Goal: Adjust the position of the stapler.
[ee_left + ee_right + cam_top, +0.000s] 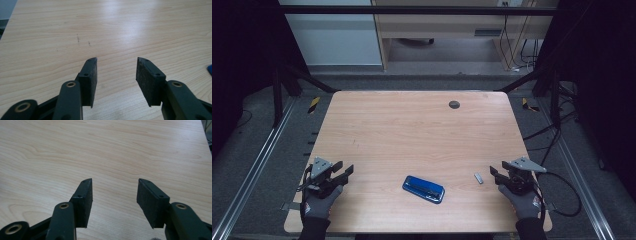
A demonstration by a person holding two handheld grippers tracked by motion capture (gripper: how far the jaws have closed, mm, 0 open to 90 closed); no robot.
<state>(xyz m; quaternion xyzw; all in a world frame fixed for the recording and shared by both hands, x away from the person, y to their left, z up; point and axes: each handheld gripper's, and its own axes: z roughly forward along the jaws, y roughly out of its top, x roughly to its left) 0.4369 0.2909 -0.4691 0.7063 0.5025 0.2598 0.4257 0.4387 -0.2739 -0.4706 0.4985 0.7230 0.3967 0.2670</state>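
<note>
- We see the table (412, 125) as the largest thing here: a pale wooden top that carries everything, with most of its surface bare. That leaves us room to bring both tools in from the near corners. A small round cable hole (454, 104) sits near the far edge, well away from the work.
- Our left hand-held gripper (344, 171) hovers at the near left corner, its jaws spread apart with nothing between them. In the left gripper view the two black pads (91, 75) frame only bare wood. We judge that it waits there so the middle stays free.
- Our right hand-held gripper (496, 172) mirrors it at the near right corner, jaws wide apart and empty. It points inward over the table, so a reach toward the middle looks short.
- The blue stapler (423, 188) lies flat near the front edge, between the two tools and apart from both, turned at a slant. It is nearest to our hands, so we take it as the thing to be picked up. Its blue corner (210, 69) peeks in at the right edge of the left gripper view.
- A small grey piece (479, 178) lies just beside the right tool, on the stapler's side. It is too small for us to tell what it is.
</note>
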